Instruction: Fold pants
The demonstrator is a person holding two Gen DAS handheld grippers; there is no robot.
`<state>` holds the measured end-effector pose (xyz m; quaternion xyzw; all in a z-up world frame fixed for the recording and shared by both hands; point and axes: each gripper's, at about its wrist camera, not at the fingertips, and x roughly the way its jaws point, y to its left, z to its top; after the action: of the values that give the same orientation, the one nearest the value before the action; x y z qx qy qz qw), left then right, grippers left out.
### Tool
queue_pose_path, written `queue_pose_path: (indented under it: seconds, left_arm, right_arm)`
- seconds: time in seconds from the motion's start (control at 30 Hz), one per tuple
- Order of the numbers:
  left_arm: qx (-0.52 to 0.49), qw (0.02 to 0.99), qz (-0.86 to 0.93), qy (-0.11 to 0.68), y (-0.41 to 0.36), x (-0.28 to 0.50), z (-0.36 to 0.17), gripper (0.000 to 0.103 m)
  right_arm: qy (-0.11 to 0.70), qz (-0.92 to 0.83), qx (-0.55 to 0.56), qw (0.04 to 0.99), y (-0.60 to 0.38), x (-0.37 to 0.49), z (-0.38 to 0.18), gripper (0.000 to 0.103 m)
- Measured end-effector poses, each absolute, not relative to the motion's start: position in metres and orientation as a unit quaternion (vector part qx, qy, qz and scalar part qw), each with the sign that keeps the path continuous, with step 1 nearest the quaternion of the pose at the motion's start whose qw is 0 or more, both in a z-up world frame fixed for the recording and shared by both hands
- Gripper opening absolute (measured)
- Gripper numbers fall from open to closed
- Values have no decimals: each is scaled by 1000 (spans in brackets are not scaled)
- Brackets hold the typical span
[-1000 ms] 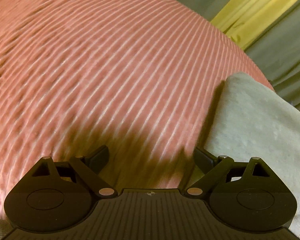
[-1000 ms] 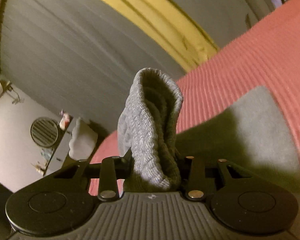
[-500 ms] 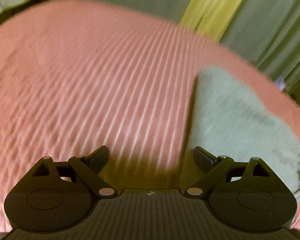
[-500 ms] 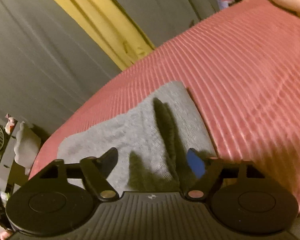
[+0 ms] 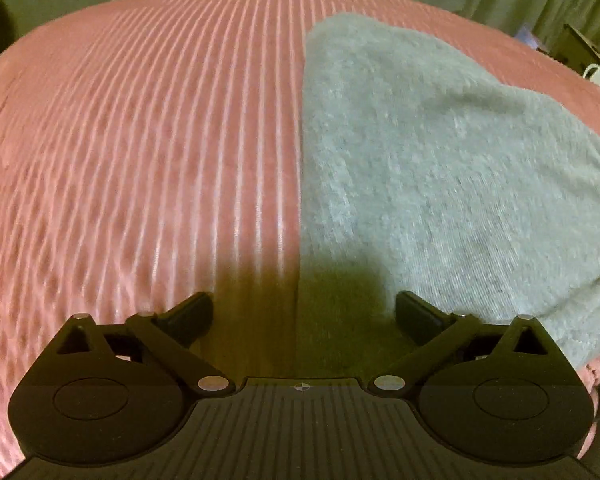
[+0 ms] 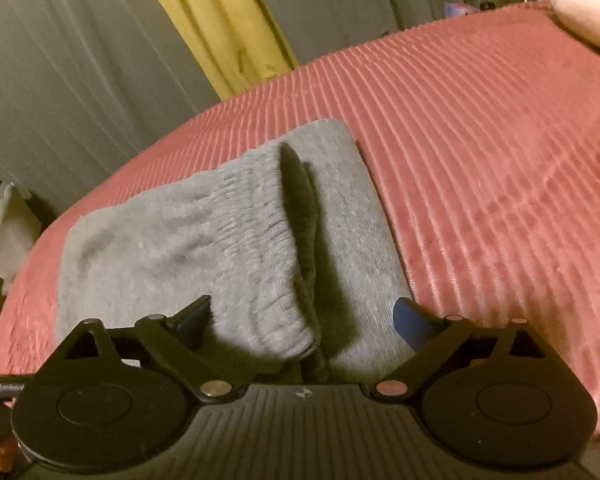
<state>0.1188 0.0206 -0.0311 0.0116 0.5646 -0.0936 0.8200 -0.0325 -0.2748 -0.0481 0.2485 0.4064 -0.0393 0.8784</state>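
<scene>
Grey sweatpants (image 6: 228, 248) lie folded on pink ribbed bedspread (image 6: 480, 152). Right tongs (image 6: 304, 316) opening wide, elastic waistband between fingers but not pinched. Left tongs (image 5: 304, 312) also opening, gripping nothing, over pants' edge.

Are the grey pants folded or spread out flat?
Folded: the pants lie as a compact block on the bedspread, the ribbed waistband doubled over another layer.

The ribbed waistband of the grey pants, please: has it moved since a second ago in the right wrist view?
Yes. The ribbed waistband has dropped from between the opening right gripper fingers onto the pants on the pink bedspread.
</scene>
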Motion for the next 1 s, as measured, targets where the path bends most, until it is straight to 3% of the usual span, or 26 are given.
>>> queue_pose_path:
  seconds: [0.4, 0.7, 1.0]
  left_arm:
    - [-2, 847, -140, 512, 27, 95, -6, 102]
    - [48, 825, -140, 545, 10, 95, -18, 103]
    - [-143, 797, -97, 578, 61, 137, -26, 102]
  right_arm:
    - [415, -36, 210, 884, -258, -65, -37, 99]
    - [448, -31, 192, 873, -255, -57, -45, 99]
    - [459, 37, 267, 846, -303, -29, -53, 99]
